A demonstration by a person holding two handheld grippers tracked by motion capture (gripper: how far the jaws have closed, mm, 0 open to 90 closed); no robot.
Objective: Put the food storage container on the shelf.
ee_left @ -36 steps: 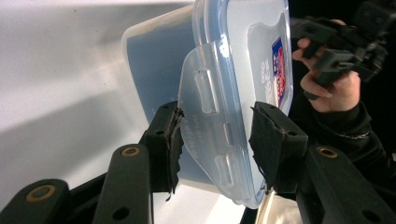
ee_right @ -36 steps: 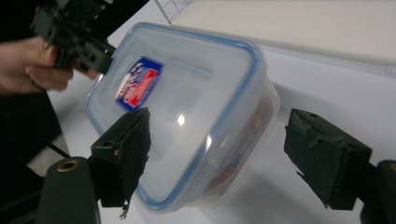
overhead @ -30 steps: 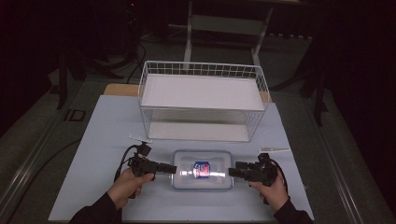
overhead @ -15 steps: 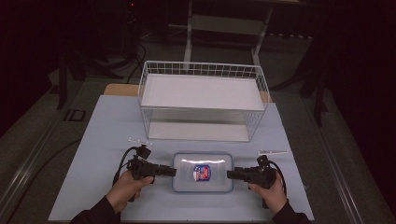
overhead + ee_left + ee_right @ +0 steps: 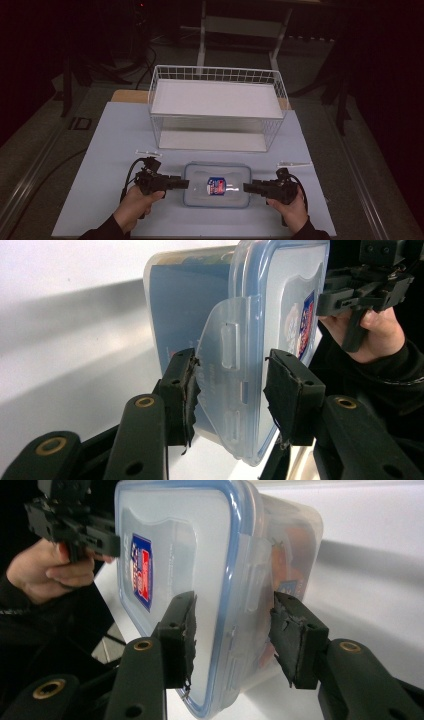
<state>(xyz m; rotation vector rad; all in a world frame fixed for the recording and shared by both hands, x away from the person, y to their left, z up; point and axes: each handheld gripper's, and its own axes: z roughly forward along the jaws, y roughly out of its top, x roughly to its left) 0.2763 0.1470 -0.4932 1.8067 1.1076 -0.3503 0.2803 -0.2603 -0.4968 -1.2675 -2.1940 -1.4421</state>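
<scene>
Gripping the lidded plastic container (image 5: 217, 184) at both short ends, we have the left tongs (image 5: 184, 183) clamped on its 9 o'clock latch flap and the right tongs (image 5: 248, 187), which have just been closing, straddling its 3 o'clock end. It sits on the table (image 5: 100, 150) at 6 o'clock from the wire basket (image 5: 217, 107). Next, we judge, comes a level lift toward 12 o'clock.

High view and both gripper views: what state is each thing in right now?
Container: lid on, flat on the table, left latch flap flipped out.
Wire basket: upright, nothing inside.
Left gripper: shut on the container's left end.
Right gripper: jaws just closing around the right end; contact unclear.
</scene>
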